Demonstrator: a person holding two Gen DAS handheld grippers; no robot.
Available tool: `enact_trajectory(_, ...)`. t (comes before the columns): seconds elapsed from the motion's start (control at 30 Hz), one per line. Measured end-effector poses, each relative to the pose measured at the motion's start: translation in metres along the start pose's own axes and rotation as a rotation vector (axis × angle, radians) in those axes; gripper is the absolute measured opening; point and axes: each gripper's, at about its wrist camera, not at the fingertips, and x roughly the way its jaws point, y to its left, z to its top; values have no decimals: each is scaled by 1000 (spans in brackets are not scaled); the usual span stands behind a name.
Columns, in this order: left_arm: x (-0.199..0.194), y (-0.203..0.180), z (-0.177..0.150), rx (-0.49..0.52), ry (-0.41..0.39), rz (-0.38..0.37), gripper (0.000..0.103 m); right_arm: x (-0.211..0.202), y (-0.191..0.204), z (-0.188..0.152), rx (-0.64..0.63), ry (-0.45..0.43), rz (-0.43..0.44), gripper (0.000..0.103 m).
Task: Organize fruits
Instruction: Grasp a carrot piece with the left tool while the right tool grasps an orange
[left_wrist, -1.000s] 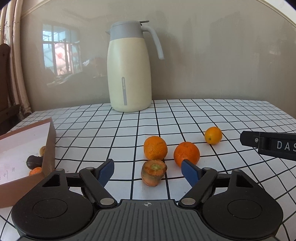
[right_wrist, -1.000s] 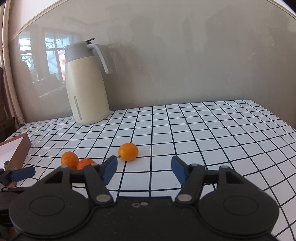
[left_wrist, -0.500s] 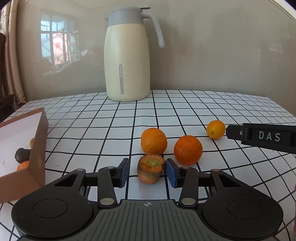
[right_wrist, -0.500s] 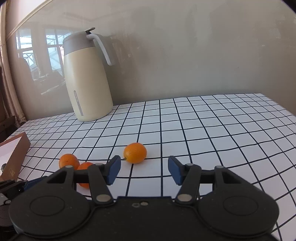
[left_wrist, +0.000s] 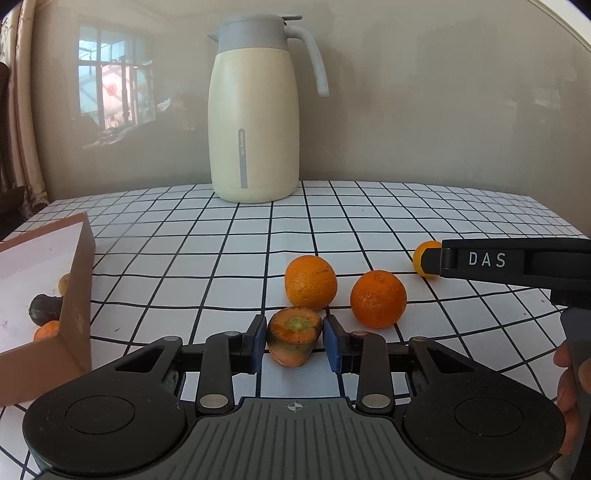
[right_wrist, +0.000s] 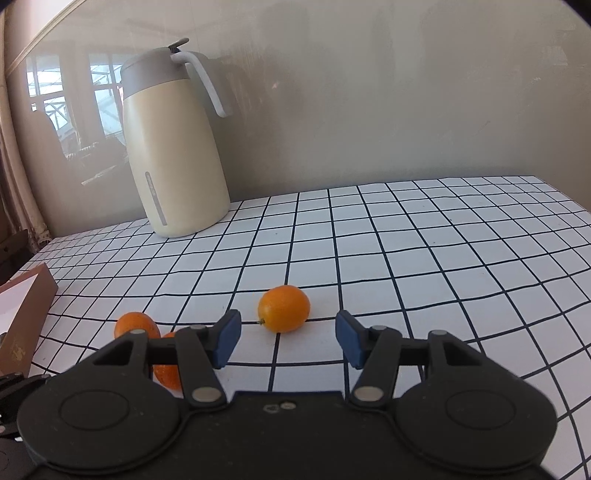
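My left gripper (left_wrist: 294, 341) is shut on a carrot stub (left_wrist: 293, 335) with an orange and green cut face, low over the checked table. Two oranges (left_wrist: 310, 282) (left_wrist: 378, 298) lie just beyond it. A small kumquat (right_wrist: 283, 308) lies just ahead of my right gripper (right_wrist: 288, 339), which is open and empty; the kumquat sits slightly left of the gap's middle. In the left wrist view the kumquat (left_wrist: 419, 256) is partly hidden behind the right gripper's finger. A brown cardboard box (left_wrist: 75, 295) at the left holds a dark fruit (left_wrist: 44, 308) and small orange ones.
A cream thermos jug (left_wrist: 253, 110) with a grey lid stands at the back of the checked tablecloth (left_wrist: 221, 258), near the wall. The box's corner also shows in the right wrist view (right_wrist: 26, 306). The operator's hand (left_wrist: 569, 373) shows at the right edge.
My left gripper has moved forward and closed its blue pads onto the carrot stub. My right gripper has advanced toward the kumquat, still open.
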Motion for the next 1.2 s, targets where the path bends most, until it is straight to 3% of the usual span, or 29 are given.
enact_trajectory(0.2, 1, 13, 1, -14, -2, 33, 33, 12, 7, 7, -11, 4, 7, 49)
enact_trajectory(0.3, 3, 17, 1, -20, 6, 37, 33, 19, 8, 9, -14, 13, 4, 40)
enact_trajectory(0.5, 4, 18, 0, -14, 7, 36, 33, 25, 7, 9, -12, 27, -12, 36)
enact_trajectory(0.6, 4, 17, 0, -6, 8, 38, 33, 28, 5, 8, -6, 46, -11, 27)
enact_trajectory(1.2, 6, 21, -2, -26, 26, 26, 33, -8, 8, -10, -27, 53, 10, 26)
